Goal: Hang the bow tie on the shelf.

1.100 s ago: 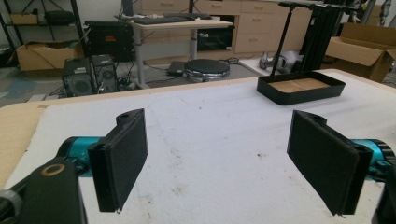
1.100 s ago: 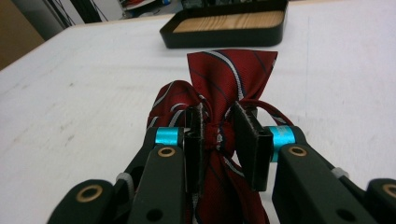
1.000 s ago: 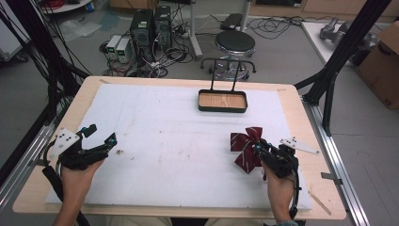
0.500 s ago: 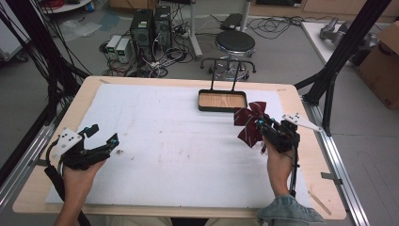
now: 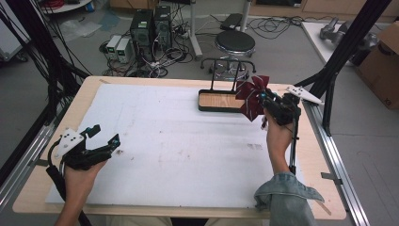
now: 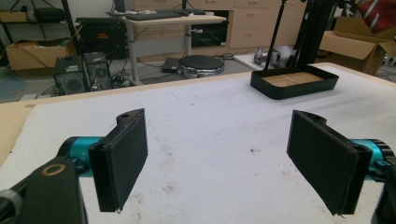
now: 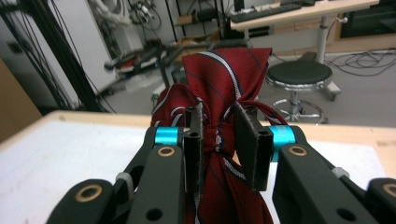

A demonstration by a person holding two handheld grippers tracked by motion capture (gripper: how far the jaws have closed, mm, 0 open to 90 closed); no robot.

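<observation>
Now the right tongs are carrying the red striped bow tie up and away from the person, and the bow is arriving at the near right end of the black tray at the far side of the worktop. From the high view, the fabric is overlapping the tray's right rim, though whether it is hanging above the rim or brushing it is hard to tell. In the right gripper view the two jaws are pinching the knot of the bow tie between them, closed down to the thickness of the cloth, with one wing standing up above the jaws and the rest trailing below.

Compared with a second ago, the bow has travelled from the right part of the white mat, near the person's edge, to the tray; half a second ago it was already just short of the tray's corner. The right forearm is stretching out farther, its denim sleeve now showing at the bottom edge. This is looking like a carry into the tray, nearly done: what is left is to bring the bow over the wooden floor and let go.

The left tongs are resting at the near left of the worktop where they were in both earlier frames, jaws spread wide and gripping nothing.
</observation>
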